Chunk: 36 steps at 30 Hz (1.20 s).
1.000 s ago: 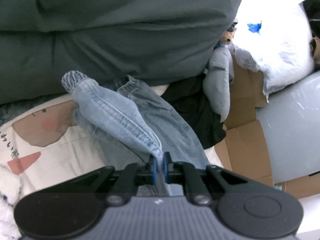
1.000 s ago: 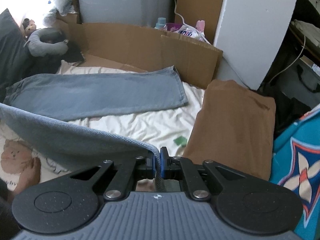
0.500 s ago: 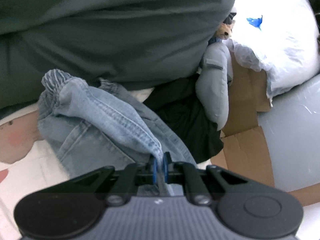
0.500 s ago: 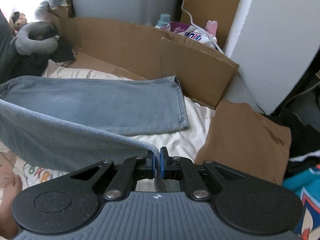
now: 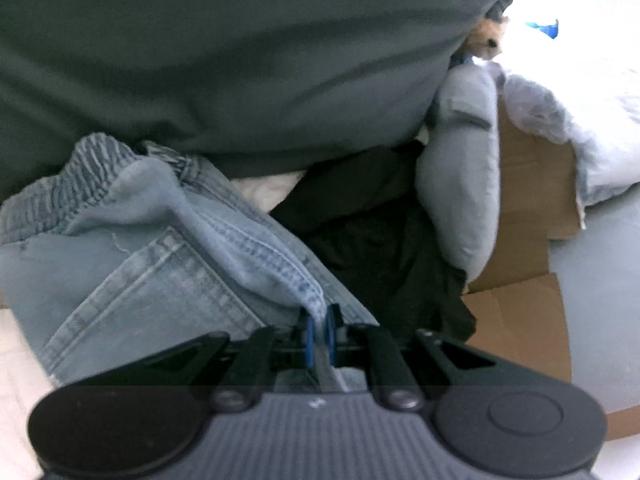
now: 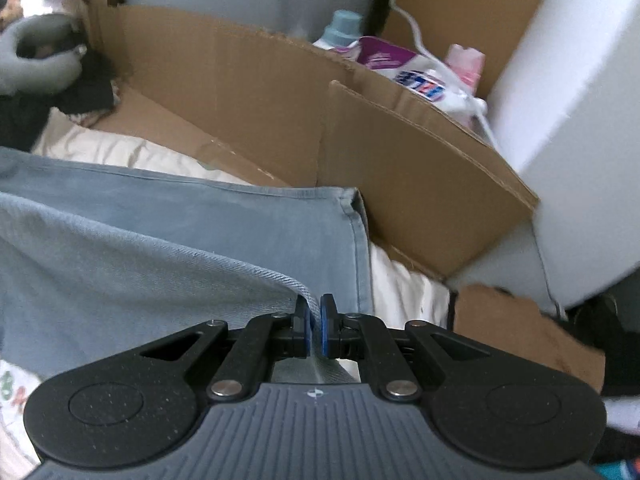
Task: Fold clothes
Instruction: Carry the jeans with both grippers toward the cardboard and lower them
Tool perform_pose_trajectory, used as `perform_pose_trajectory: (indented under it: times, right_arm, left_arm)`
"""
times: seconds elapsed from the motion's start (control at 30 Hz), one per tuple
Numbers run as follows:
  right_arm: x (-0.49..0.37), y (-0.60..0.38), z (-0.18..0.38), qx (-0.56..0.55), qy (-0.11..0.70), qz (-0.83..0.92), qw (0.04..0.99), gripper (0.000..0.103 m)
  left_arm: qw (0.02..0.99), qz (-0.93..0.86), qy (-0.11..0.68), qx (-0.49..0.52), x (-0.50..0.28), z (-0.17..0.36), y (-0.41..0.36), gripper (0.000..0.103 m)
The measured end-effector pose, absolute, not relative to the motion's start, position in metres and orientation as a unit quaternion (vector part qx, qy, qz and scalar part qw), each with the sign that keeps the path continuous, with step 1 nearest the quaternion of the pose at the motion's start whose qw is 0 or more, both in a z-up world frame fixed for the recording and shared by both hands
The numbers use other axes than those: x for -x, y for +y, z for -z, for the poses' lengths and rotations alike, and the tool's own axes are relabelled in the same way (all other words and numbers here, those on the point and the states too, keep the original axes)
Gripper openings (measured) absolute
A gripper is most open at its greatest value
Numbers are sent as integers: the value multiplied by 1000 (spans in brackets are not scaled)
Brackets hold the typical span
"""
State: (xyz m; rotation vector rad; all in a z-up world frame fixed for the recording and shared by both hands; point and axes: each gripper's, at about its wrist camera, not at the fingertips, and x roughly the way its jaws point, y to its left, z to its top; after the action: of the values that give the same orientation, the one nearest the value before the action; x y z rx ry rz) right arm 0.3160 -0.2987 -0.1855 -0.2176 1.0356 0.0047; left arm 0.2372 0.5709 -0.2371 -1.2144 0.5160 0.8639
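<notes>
A: Fig. — fold in progress. Left gripper (image 5: 318, 322) clamped on stitched seam edge of the jeans (image 5: 132, 276), near the gathered elastic waistband (image 5: 68, 184). Right gripper (image 6: 315, 320) clamped on the hem end of the upper leg (image 6: 120, 256).

B: Position of garment w.r.t. grippers?

A: Ahead of and left of both. Upper leg draped from right gripper's pads, slack, over the lower leg (image 6: 224, 220), flat on the white bed sheet (image 6: 400, 280). Long axis approx. left–right in right view; hem of lower leg just ahead of right gripper, close beside the cardboard wall (image 6: 280, 96).

B: Nearer hand for hem-to-hem alignment?

A: Right, by judgement; left at the waist end, against the dark green duvet (image 5: 240, 52).

B: Materials?

A: Light-blue denim, twill weave, double-stitched seams, pocket outline visible; limp, prob. sags between grips. Sheet soft, wrinkled. Cardboard stiff, torn top edge. Grey neck pillow (image 5: 460, 184), padded, curved; black cloth (image 5: 380, 232) crumpled beside it.

B: Risk?

A: Hems misaligned if lowered askew.
</notes>
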Motion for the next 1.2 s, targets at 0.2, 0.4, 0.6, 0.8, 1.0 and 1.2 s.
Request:
perform_pose_trajectory:
  times: [0.2,0.4,0.6,0.8,1.0,1.2]
  right_arm:
    - [-367,-294,210,124,516,-1,848,2]
    - [-411,-285,240,160,544,8,824,2]
    - [-443,-277,263,180,558,23,810,2]
    - [-471,-263,281,204,560,32,802,2]
    - [-500,-252,305,219,566,41,794,2]
    - [-520,-244,329,230,571,47,786,2]
  left_arm:
    - [692,-395,230,559,-250,259,587,7]
    - [687,-393,233,566,-263,271,599,7]
    - [688,-387,227,571,-261,277,606,7]
    - [685,-382,224,578,-262,286,617,7]
    - [678,-382,227,586,-266,293,628,7]
    - [675,-381,231,588,-270,295,635,7]
